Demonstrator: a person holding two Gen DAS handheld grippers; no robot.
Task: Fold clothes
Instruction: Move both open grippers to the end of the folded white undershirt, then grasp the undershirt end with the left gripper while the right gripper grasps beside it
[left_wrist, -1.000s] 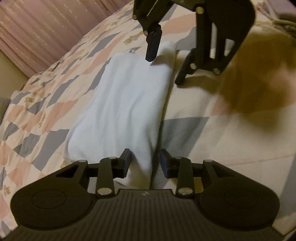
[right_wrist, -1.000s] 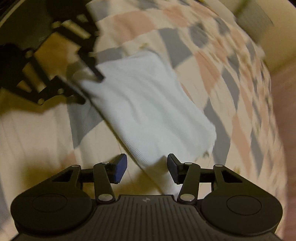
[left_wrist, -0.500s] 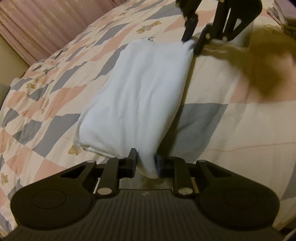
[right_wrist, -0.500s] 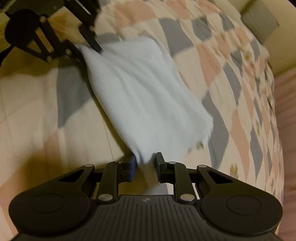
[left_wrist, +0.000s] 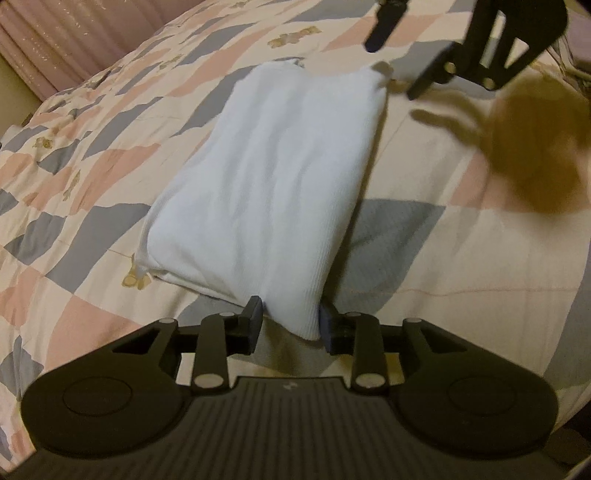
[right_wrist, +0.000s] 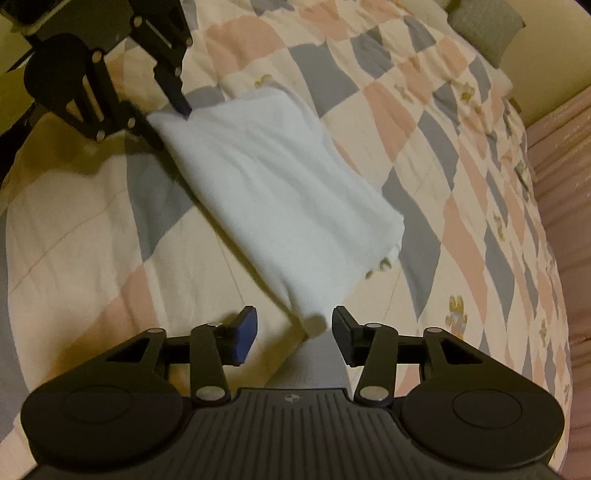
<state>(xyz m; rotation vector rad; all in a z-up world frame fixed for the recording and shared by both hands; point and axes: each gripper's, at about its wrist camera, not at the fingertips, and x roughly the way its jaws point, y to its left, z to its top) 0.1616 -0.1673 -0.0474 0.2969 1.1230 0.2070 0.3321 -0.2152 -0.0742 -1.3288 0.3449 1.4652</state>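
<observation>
The folded cloth (left_wrist: 273, 184) lies flat on the quilt (left_wrist: 461, 258), its long axis running between the grippers (corner to corner). Left gripper (left_wrist: 290, 325) and right gripper (right_wrist: 293, 338) both stand apart, each straddling a near corner without clamping.

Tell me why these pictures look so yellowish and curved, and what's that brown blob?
Left wrist view: warm, dim lighting; the brown blob is the right gripper's blurred shadow on the quilt. Right wrist view: the fisheye lens bows the bed edges, and the white garment is slightly motion-blurred.
</observation>
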